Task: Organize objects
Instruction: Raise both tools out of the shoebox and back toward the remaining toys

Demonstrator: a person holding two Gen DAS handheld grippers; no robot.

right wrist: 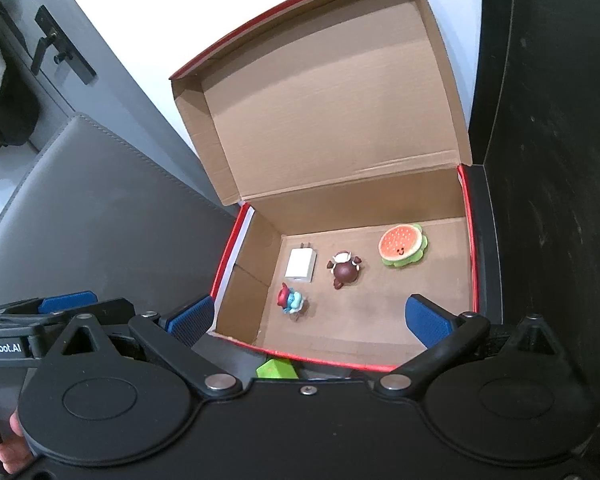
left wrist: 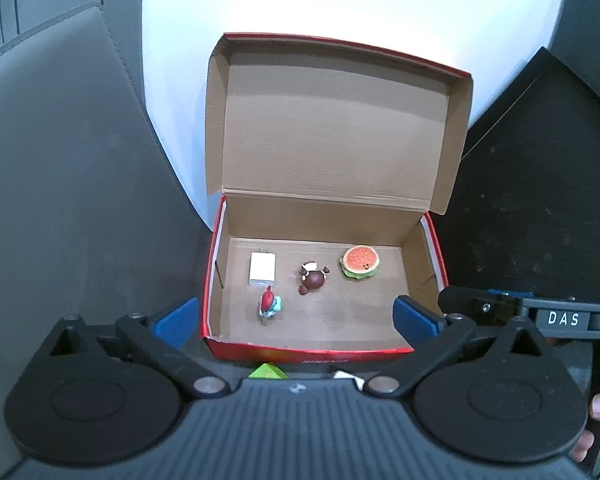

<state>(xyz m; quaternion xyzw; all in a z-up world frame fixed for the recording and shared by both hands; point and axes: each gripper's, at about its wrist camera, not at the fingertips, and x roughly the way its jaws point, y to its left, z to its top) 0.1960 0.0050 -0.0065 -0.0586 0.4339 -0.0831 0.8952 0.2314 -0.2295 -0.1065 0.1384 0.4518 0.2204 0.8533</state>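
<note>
Four small items lie in the open red cardboard box (left wrist: 324, 336); a green triangular block (right wrist: 275, 369) is seen just outside its near wall (next pick, probably). Left hand-held gripper (left wrist: 296, 316) and right hand-held gripper (right wrist: 312, 316) are held released, nothing grasped.

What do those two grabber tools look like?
Both look the same: black plastic with two round discs and crossed black link bars joined by silver pins. Each finger ends in a blue ridged pad. The right tool has a white "DAS" label; the left tool has white "enRobot.AI" lettering.
</note>
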